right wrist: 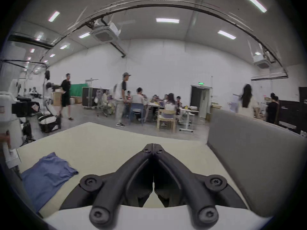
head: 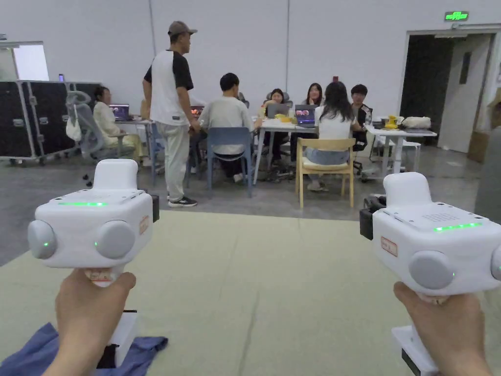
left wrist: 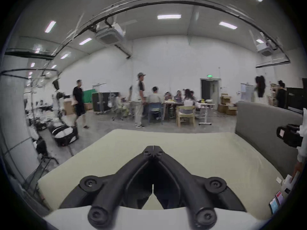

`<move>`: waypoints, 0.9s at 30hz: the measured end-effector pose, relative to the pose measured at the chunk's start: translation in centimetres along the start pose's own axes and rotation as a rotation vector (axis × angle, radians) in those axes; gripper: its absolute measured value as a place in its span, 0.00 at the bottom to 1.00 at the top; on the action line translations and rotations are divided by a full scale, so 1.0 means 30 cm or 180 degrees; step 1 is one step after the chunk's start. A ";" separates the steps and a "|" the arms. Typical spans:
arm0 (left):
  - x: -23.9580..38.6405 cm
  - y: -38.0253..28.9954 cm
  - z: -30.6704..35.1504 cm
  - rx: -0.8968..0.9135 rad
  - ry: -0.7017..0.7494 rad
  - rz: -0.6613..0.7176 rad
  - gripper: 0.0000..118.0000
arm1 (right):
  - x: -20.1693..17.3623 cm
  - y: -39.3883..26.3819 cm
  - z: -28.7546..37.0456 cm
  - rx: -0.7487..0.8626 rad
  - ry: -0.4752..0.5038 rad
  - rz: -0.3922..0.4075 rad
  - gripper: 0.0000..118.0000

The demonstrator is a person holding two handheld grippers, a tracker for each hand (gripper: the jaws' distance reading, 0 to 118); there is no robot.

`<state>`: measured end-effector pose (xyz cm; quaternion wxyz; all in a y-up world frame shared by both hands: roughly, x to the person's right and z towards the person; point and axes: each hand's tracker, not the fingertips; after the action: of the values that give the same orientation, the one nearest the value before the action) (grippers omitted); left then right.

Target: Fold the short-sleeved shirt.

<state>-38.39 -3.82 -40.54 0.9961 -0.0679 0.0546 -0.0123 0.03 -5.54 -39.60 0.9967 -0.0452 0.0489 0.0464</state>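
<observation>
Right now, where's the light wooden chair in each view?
Head view: wooden chair centre-right, beyond the mat.
Left gripper view: right of centre, mid-height.
Right gripper view: just right of centre, mid-height.
Shared landmark: standing person in cap, left of it in all three views.

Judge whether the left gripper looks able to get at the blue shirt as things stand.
Probably yes. The blue shirt lies open on the pale mat, below the left gripper, with nothing lying on it. The gripper is held above the mat, shut and empty, so it would need to open and come down.
</observation>
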 end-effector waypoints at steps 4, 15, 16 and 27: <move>-0.267 -0.053 0.090 -0.0149 0.0540 -0.0034 0.00 | -0.312 -0.001 -0.100 -0.0033 0.0558 -0.0125 0.02; -0.653 -0.203 0.264 -0.0489 0.1175 -0.0078 0.00 | -0.814 -0.069 -0.226 -0.0286 0.1319 -0.0231 0.02; -0.662 -0.220 0.246 -0.0517 0.1167 -0.0057 0.00 | -0.819 -0.076 -0.232 -0.0293 0.1330 -0.0216 0.02; -0.471 -0.717 -0.272 -0.1784 0.0216 0.0249 0.83 | -0.649 -0.331 -0.370 -0.0799 0.1128 0.0269 0.02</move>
<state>-53.70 -25.78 -44.13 0.9358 -0.3380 0.0917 0.0395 -19.35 -18.15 -47.76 0.9563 -0.1742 0.2190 0.0852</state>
